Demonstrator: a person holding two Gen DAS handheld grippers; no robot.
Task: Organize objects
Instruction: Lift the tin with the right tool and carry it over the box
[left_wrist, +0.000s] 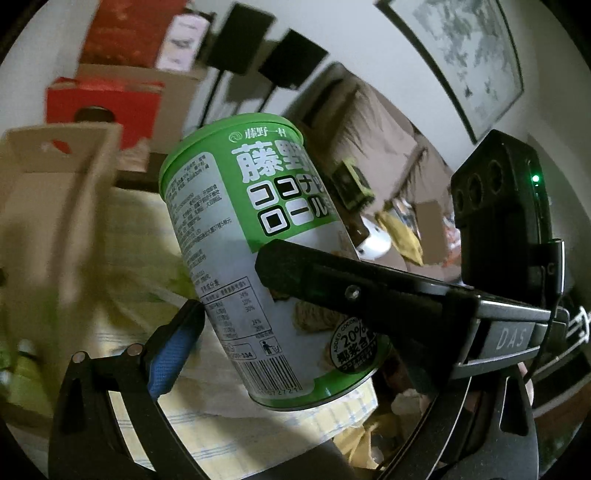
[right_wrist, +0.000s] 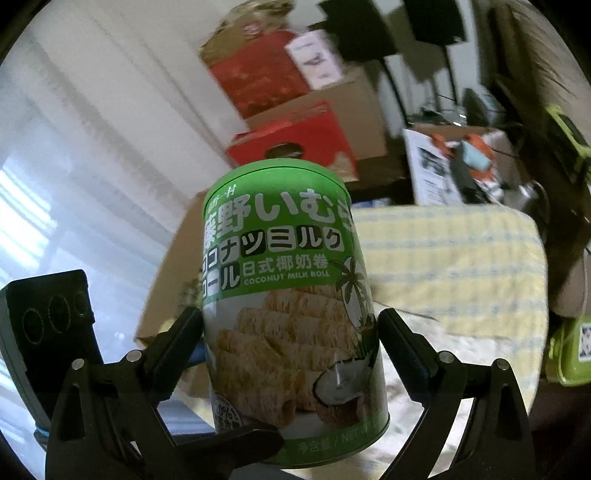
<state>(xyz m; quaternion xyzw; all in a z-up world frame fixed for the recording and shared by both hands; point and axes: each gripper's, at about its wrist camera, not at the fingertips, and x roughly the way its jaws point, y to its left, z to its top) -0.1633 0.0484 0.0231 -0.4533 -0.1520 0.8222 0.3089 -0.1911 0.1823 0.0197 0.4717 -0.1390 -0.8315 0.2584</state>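
Coconut roll can (right_wrist: 291, 306), green and white, is off the table, pinched from both sides at once. My right gripper (right_wrist: 290, 334) presses its two fingers against the lower half of the can, one on each flank, and holds it nearly upright over the table's near edge. My left gripper (left_wrist: 229, 291) grips the same can tilted, its blue-padded finger (left_wrist: 173, 350) touching the barcode side. The long black bar (left_wrist: 354, 291) across the front of the can looks like the other gripper's finger, though I cannot tell for certain.

Behind the can the checked yellow tablecloth (right_wrist: 450, 266) runs bare to its rounded far corner, so there is open room to the right and back. To the left a brown cardboard box (right_wrist: 166, 291) stands close against the can's side. Beyond the table, red boxes (right_wrist: 291, 144) are stacked against the wall with cardboard between them, and a white printed box (right_wrist: 432, 170) sits past the table's far edge.

Only the left view shows the framed picture (left_wrist: 469, 55) on the wall, the sofa clutter (left_wrist: 399, 229) and the green-lit black sensor block (left_wrist: 502, 192). Only the right view shows the bright curtained window (right_wrist: 74, 155), the lime-green item (right_wrist: 569, 350) at the right edge and the coconut artwork on the label.
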